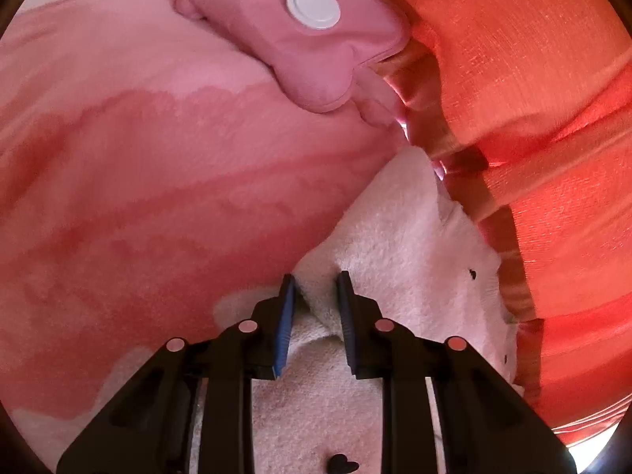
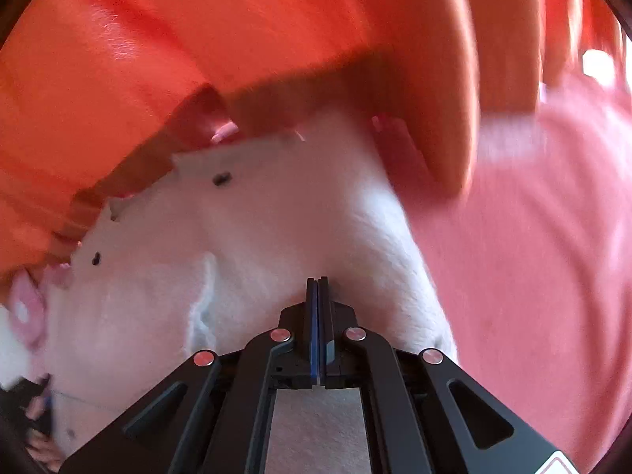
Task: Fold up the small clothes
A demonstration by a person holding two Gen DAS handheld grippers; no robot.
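A white fleece garment with small black hearts lies on a pink patterned blanket. My left gripper pinches a raised fold of this garment, with the cloth bunched between its pads. In the right wrist view the same garment spreads ahead and to the left. My right gripper is shut, pads pressed together, its tips at the garment's near edge. No cloth shows between those pads.
An orange ribbed fabric rises along the garment's far side, and in the right wrist view the orange fabric fills the top. A pink padded pouch with a white round disc rests on the blanket. More pink blanket lies to the right.
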